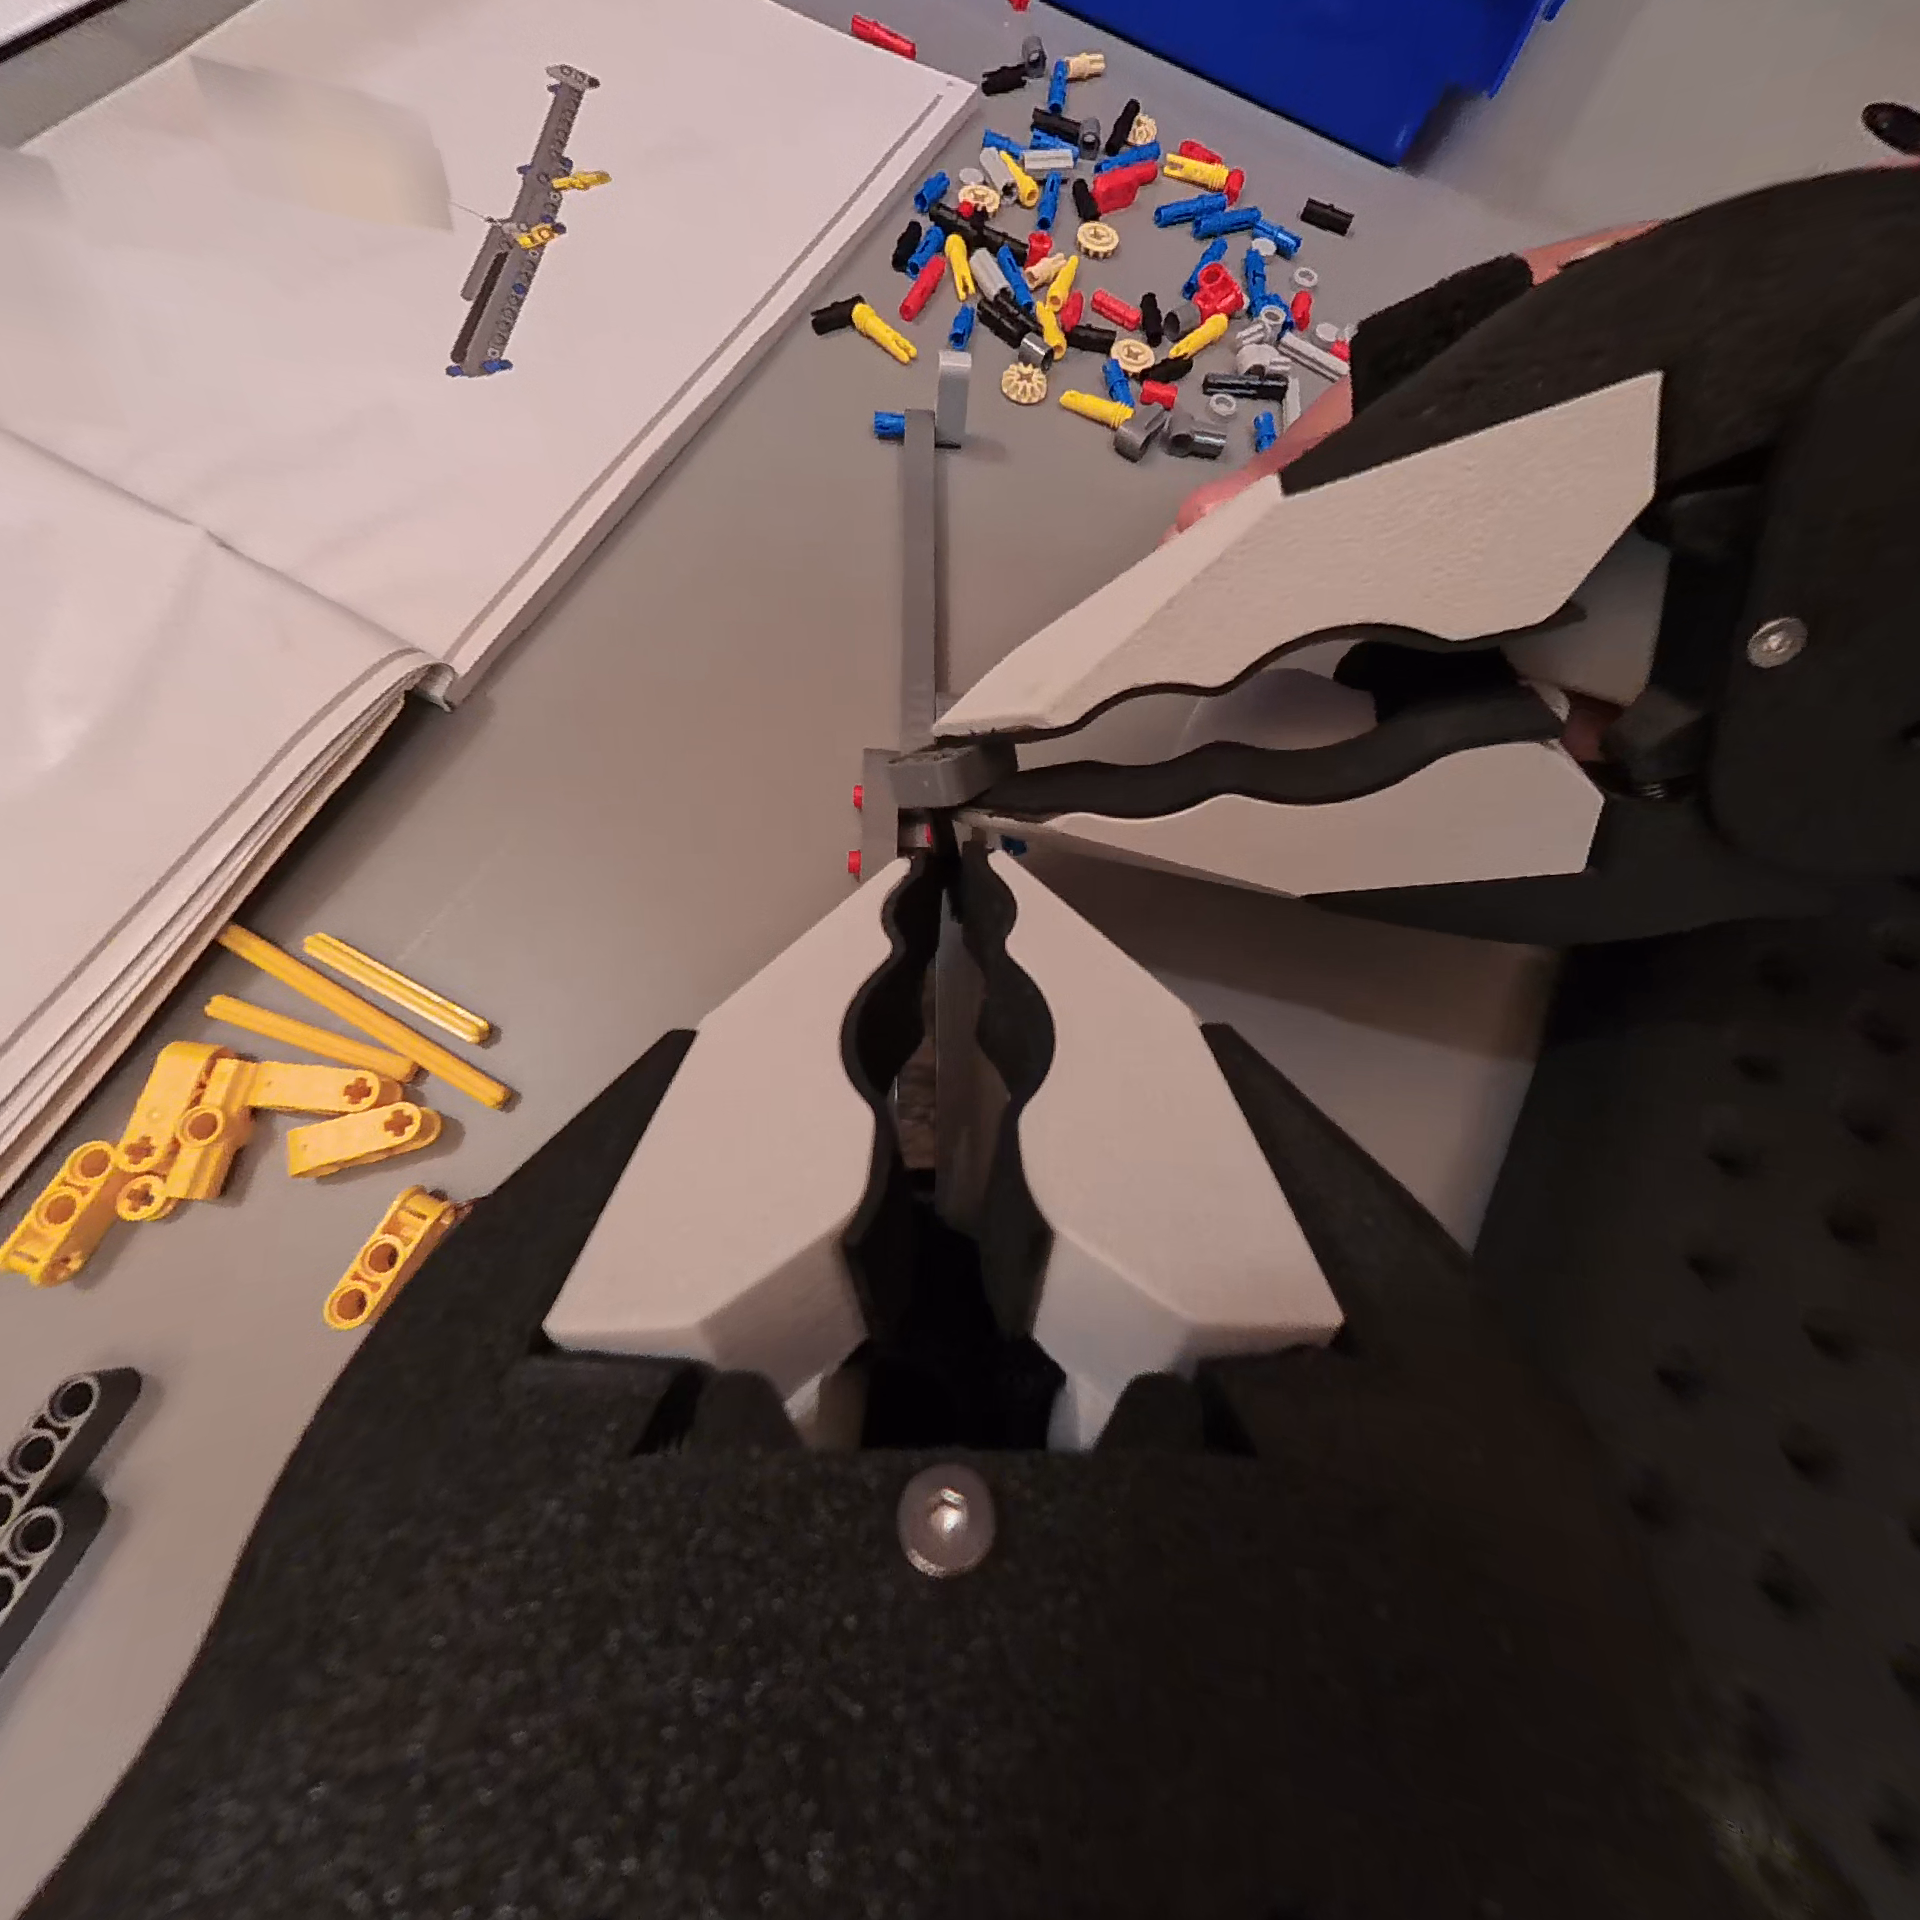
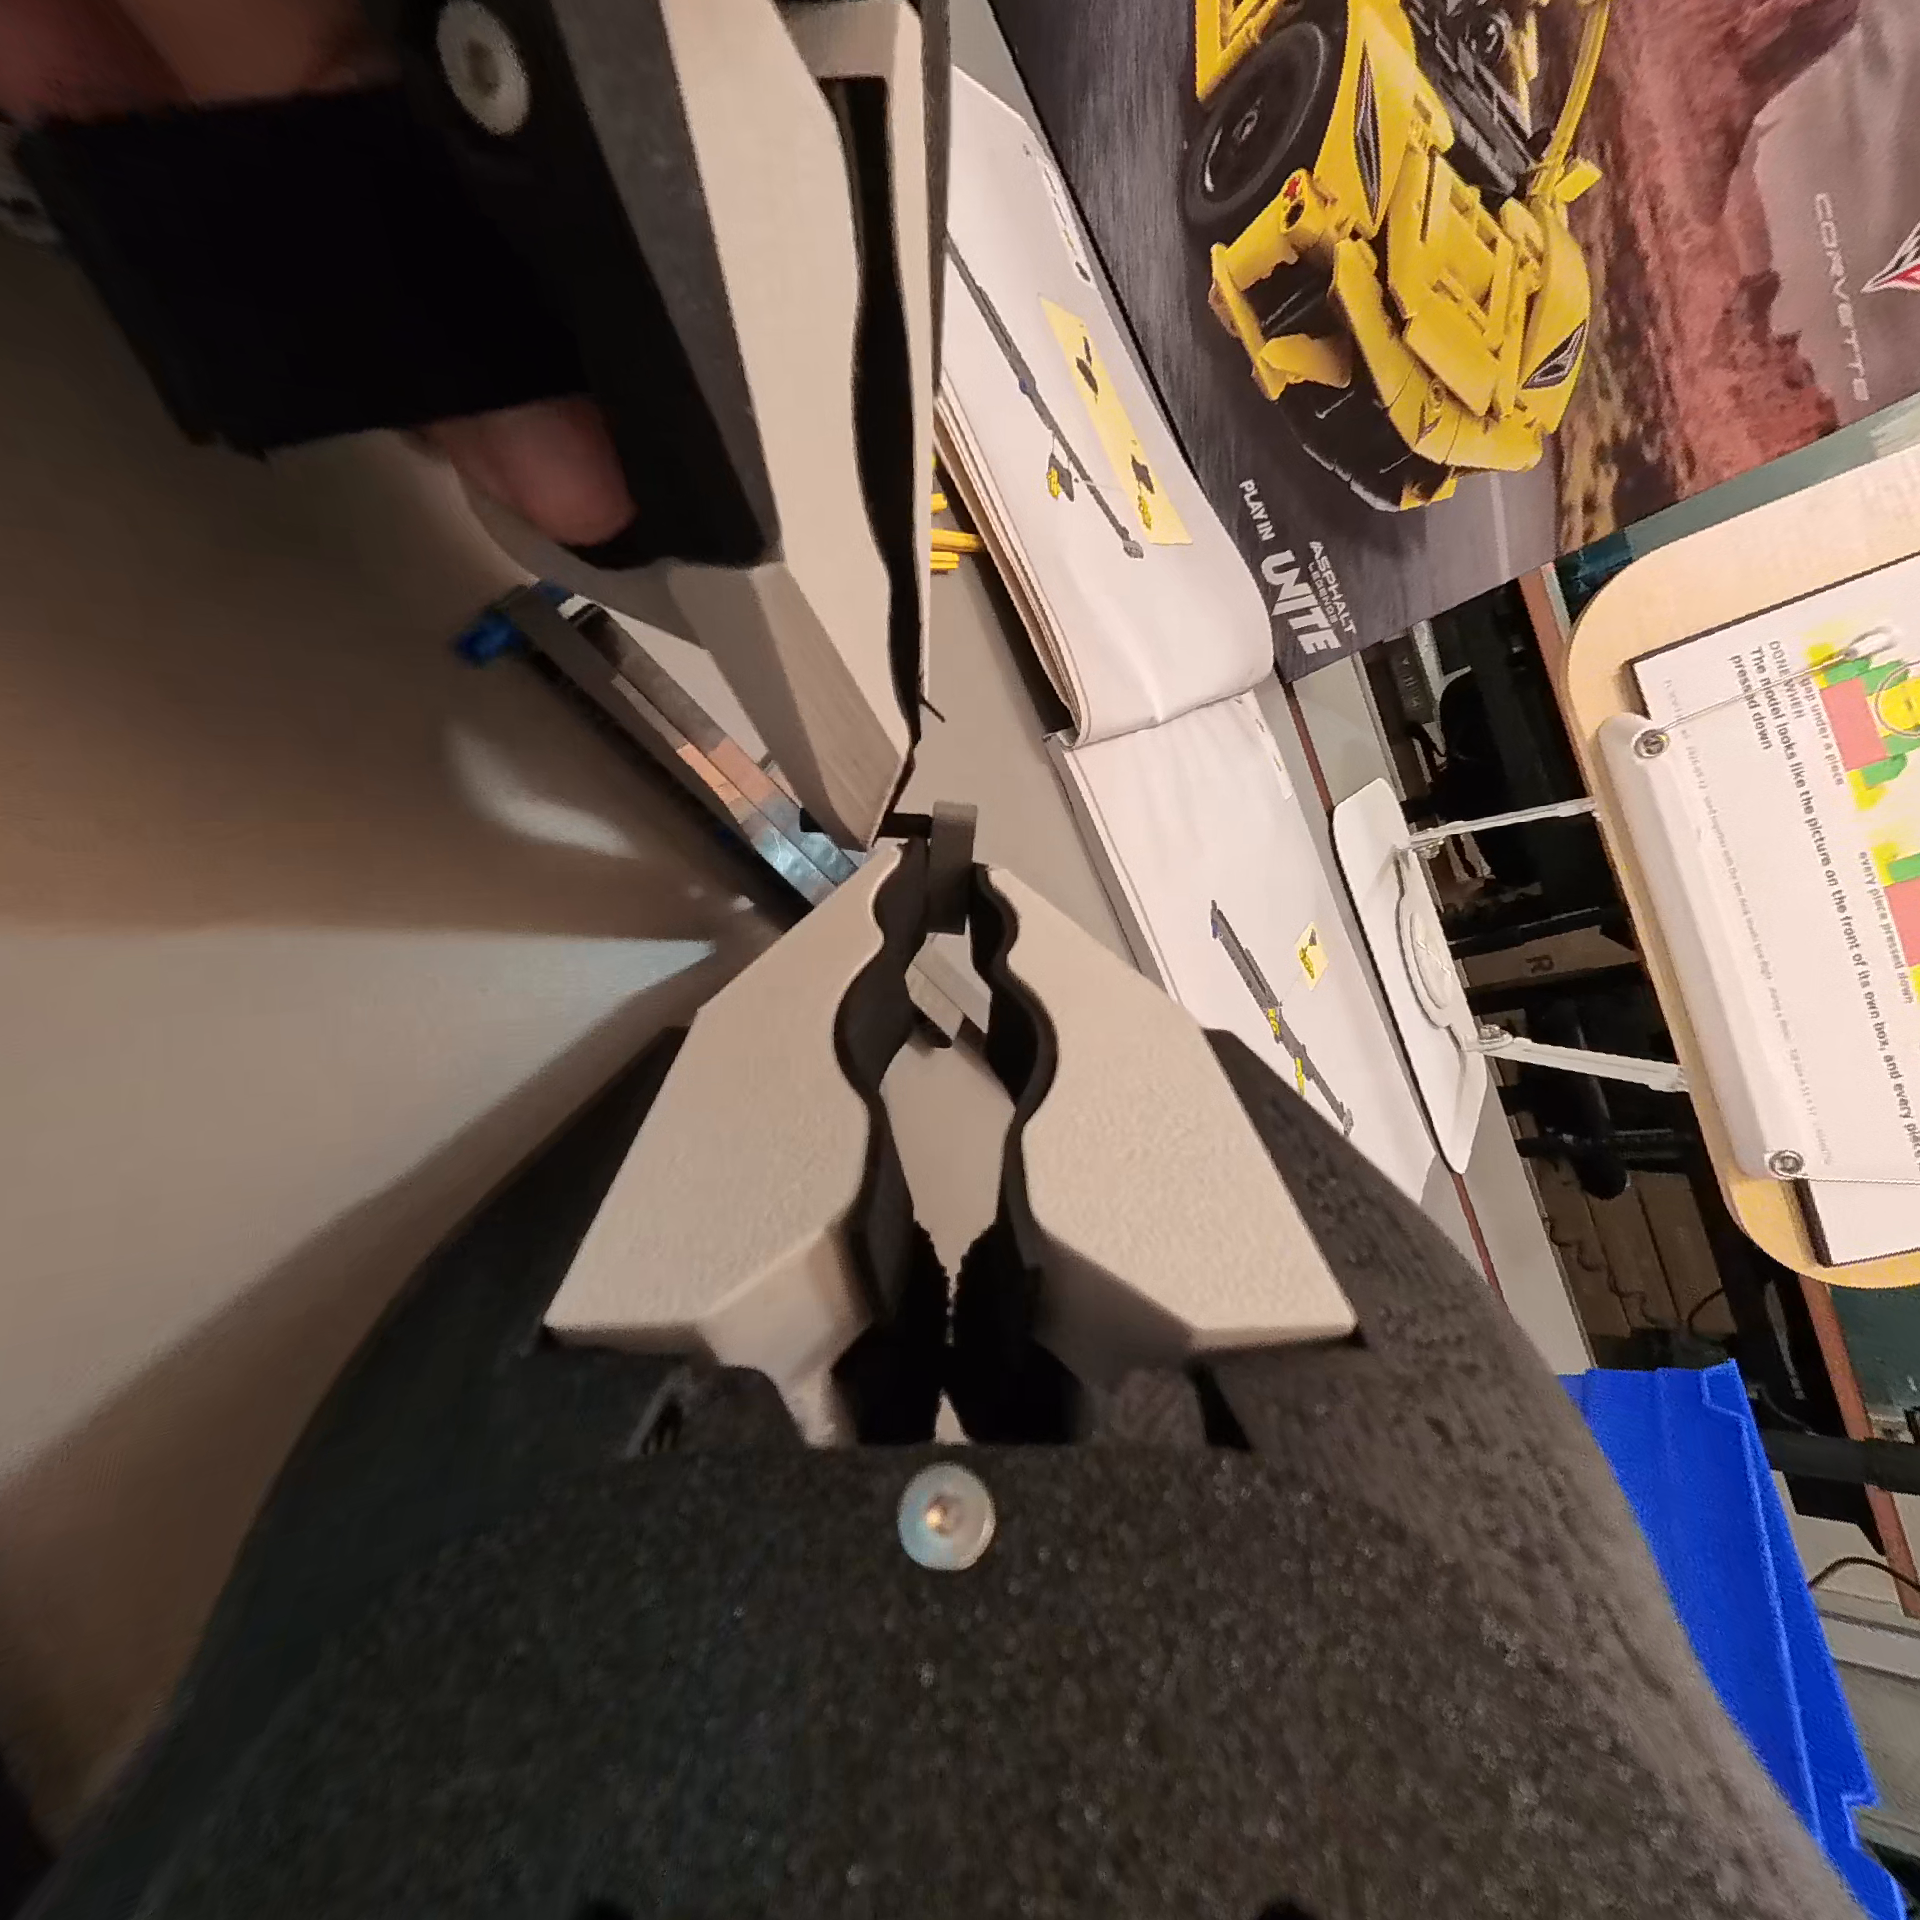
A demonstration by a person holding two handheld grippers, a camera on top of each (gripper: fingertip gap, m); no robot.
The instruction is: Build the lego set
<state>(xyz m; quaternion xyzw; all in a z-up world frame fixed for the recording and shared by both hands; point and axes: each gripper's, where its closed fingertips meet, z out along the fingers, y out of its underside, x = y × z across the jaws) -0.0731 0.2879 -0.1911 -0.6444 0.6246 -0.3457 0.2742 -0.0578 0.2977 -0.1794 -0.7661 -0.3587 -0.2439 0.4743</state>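
Observation:
In the left wrist view my left gripper is shut on a long grey beam assembly. The beam runs away from me above the table, with red pins on its side near the tips. My right gripper comes in from the right, shut on a small dark grey piece held against the beam just beyond my left fingertips. In the right wrist view the right gripper pinches that dark piece. The left gripper reaches in from the upper left, and the beam is blurred.
An open instruction booklet lies at the left. A pile of small coloured pins and gears lies beyond the beam. Yellow liftarms and yellow axles lie at the near left, with black beams. A blue bin stands behind, and the set's box stands beyond the booklet. Left and right tips are no more than a few centimetres apart.

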